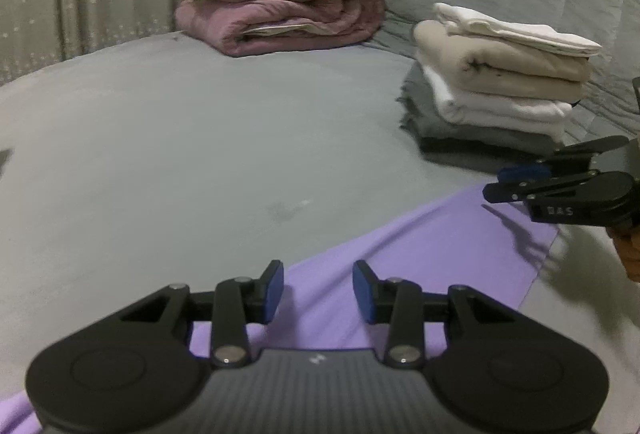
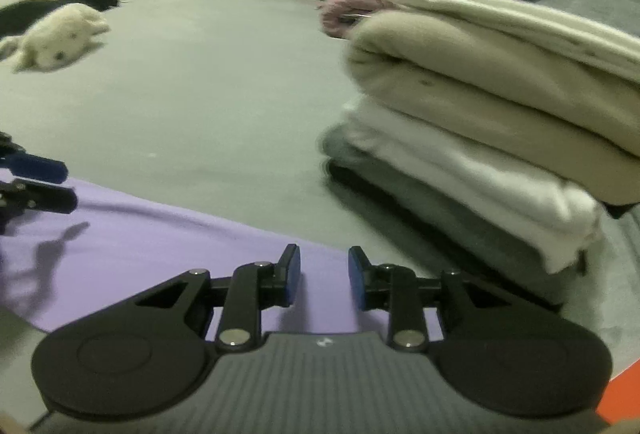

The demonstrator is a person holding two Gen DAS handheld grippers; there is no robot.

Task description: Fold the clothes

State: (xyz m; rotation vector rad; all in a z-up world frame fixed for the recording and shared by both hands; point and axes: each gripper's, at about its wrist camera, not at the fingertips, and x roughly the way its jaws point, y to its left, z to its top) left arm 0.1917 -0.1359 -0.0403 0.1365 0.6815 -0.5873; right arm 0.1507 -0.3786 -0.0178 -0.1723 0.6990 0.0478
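the lilac garment looks thin, limp and light; best pinched at an edge. left gripper and right gripper hang part-open, empty.

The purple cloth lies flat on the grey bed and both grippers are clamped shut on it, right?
Not quite. The purple cloth does lie flat on the grey bed, but the left gripper and right gripper are both open, nothing between their pads, as each wrist view shows.

grey bed (rumpled) — lilac garment, folded stacks
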